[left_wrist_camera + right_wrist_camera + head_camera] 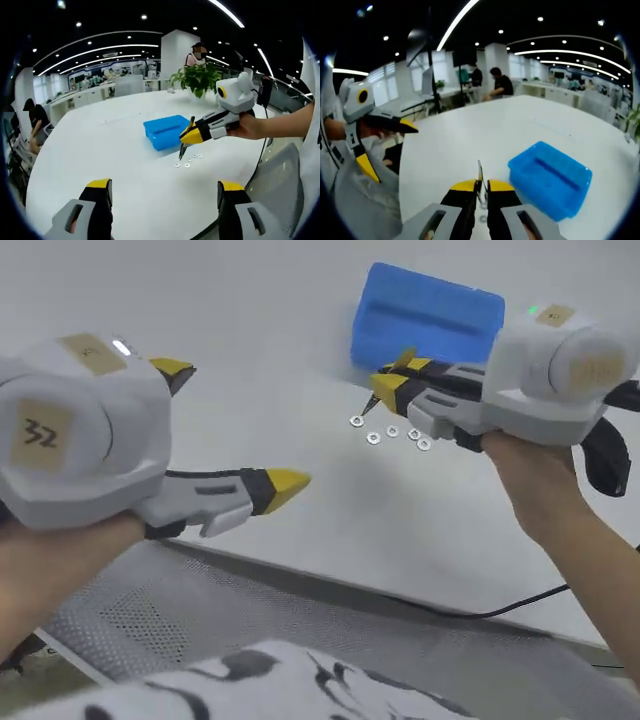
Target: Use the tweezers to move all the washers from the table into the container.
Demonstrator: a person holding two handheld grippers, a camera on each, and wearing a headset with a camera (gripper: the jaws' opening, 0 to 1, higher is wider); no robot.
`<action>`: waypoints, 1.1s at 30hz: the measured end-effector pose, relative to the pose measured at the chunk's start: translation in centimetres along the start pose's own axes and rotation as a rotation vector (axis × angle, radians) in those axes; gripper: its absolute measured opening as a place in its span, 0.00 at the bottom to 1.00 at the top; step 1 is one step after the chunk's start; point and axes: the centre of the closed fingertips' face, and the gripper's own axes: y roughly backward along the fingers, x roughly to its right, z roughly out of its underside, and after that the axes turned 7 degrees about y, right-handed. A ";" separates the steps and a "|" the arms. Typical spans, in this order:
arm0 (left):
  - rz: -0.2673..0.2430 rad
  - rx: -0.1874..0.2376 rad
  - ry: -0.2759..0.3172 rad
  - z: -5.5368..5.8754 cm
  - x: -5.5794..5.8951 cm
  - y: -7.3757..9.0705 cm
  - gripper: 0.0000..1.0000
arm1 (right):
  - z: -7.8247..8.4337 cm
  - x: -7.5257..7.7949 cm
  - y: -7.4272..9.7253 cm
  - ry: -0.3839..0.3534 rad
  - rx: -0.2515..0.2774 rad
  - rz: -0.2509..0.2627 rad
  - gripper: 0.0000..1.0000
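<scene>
Right tool (393, 378) gripping tweezers (370, 405), tips near washers (392, 431)

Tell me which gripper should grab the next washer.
Right. The right gripper holds the tweezers, tips close to the washers beside the container; the left gripper is open, empty and farther off.

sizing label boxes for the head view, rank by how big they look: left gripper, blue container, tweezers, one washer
1. left gripper, largest, though it sits nearest the camera, which inflates it
2. blue container
3. tweezers, counting the thin tip that shows
4. washer, smallest
</scene>
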 end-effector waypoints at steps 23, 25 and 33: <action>-0.089 0.027 0.082 -0.4 -1.6 1.2 0.93 | 1.4 0.5 -1.5 -0.030 -0.005 0.017 0.04; -0.091 0.023 0.080 -0.3 -1.6 1.3 0.92 | 1.6 0.5 -1.5 -0.037 -0.007 0.014 0.04; -0.104 0.031 0.092 -0.4 -1.8 1.3 0.91 | 2.0 -0.1 -1.1 0.005 -0.012 0.008 0.03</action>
